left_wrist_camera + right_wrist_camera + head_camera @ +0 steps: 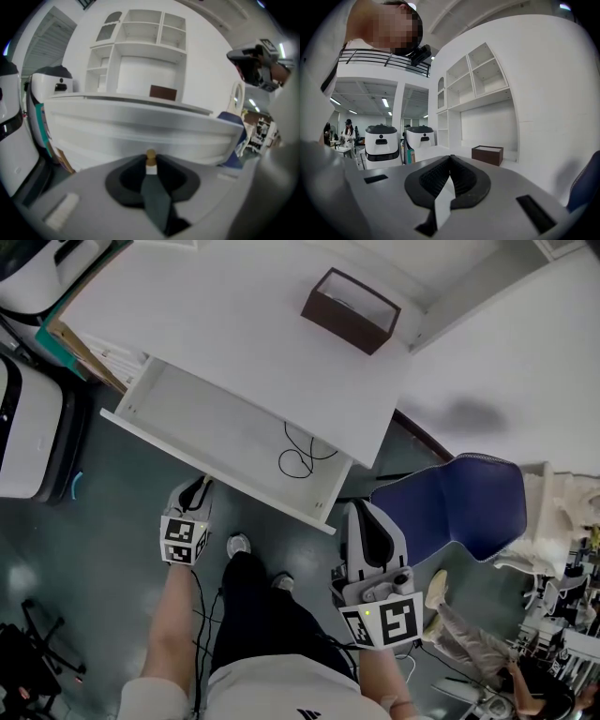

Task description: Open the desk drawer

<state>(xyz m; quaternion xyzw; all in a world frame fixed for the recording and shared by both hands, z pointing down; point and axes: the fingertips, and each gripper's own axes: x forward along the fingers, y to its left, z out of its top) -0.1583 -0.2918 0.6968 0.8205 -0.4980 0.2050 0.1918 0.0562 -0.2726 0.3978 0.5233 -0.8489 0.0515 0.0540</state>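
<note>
White bench [234,324]: broad flat top across the upper middle of the head view, backed by a white wall.
White shelving [140,51]: open compartments on the wall above the bench, seen in the left gripper view.
Drawer [187,418]: white, under the bench's front edge, standing well open toward the person. Interior bare apart from a cable near the right end.
White machines [28,427]: rounded units with dark bands, on the floor to the left of the bench.
Blue chair [450,507]: on the grey floor to the right of the drawer, its top partly under a neighbouring white surface.
Person [262,615]: dark trousers and pale shoes, standing just in front of the open drawer, one gripper to each side.
Brown box [350,310]: rectangular, dark sides, on the bench toward its far right corner, well apart from the drawer.
Left gripper [199,488]: at the drawer's front panel, about midway along it. Jaws closed on the knob.
Right gripper [450,159]: near the drawer's right front corner, between the drawer and the chair. Jaws together, nothing between them.
Black cable [300,457]: loose loops lying on the drawer floor near the right end.
Knob [150,154]: small, brass-coloured, on the drawer front, clamped at the jaw tips of the left gripper.
</note>
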